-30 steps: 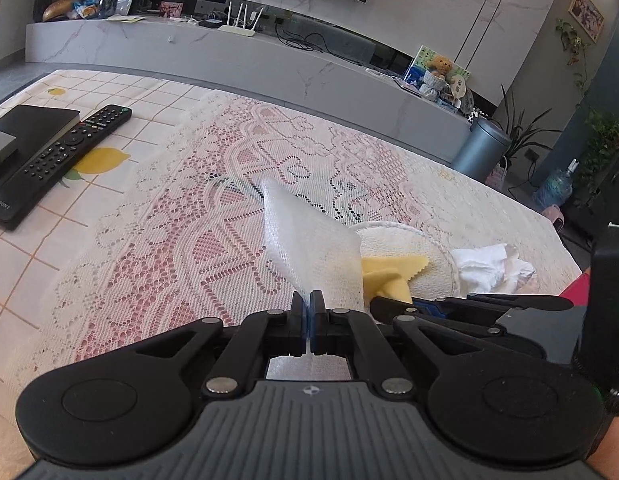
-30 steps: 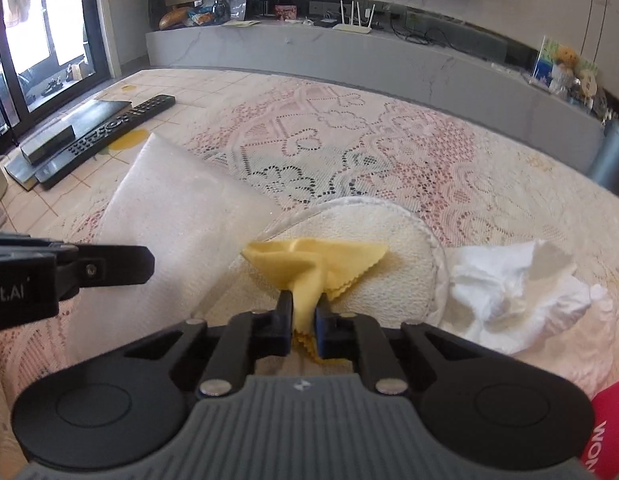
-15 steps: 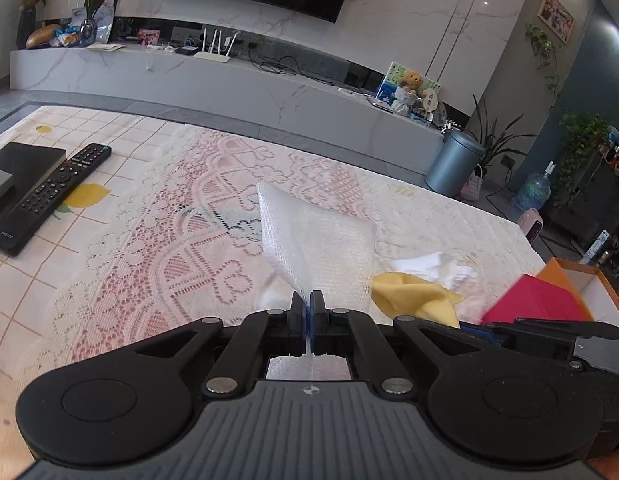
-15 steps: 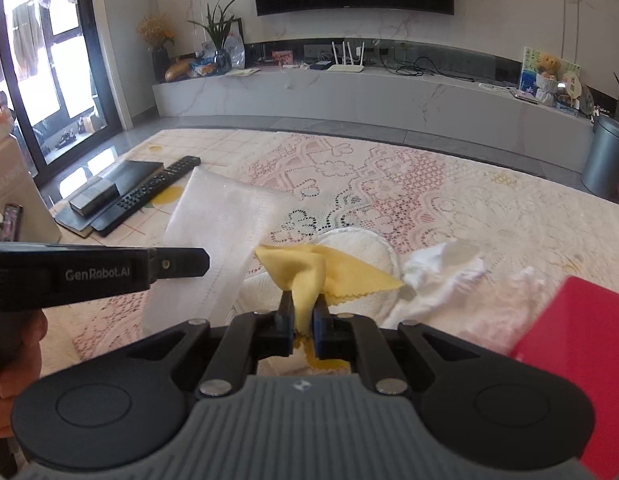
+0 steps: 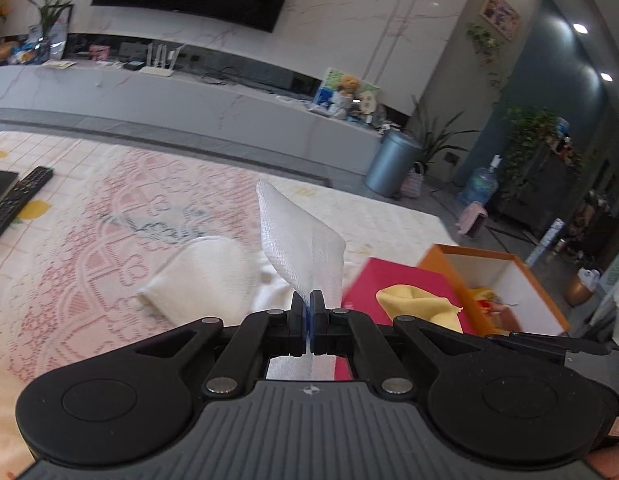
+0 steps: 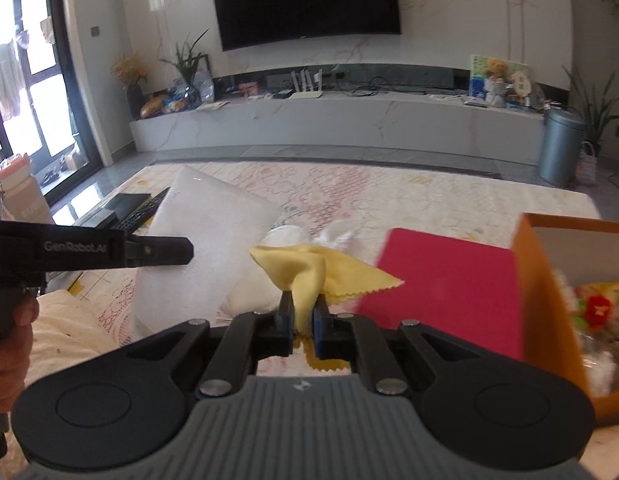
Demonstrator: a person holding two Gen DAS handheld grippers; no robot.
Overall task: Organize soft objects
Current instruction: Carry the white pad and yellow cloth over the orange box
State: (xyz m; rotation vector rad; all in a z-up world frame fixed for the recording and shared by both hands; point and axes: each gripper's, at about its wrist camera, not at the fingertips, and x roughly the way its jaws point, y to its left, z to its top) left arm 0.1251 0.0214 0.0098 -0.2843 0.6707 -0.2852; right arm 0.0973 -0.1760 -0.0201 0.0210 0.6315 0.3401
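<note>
Two cloths were held aloft, one per gripper. The left gripper had its jaws pressed tight on a white mesh cloth, which stood up toward 12 o'clock from the fingertips. The right gripper had its jaws clamped on a yellow cloth with pinked edges, its loose corner pointing toward 3 o'clock. In the left wrist view that yellow cloth showed at about 3 o'clock of the left jaws.

Two more soft things lay on the lace-covered surface: a round white pad at 10 o'clock of the left jaws and a crumpled white cloth beyond the yellow one. One orange box stood at 3 o'clock, with one red sheet leaning or lying just beside it; which, I could not tell.

Against half a second earlier, both cameras sat higher and turned rightward: the orange box filled far more of each view, and the remote control had slid to the left edge.

The box's contents were blurred: something yellow, red and white, unidentifiable. The box was cut off by the frame in the right wrist view.
</note>
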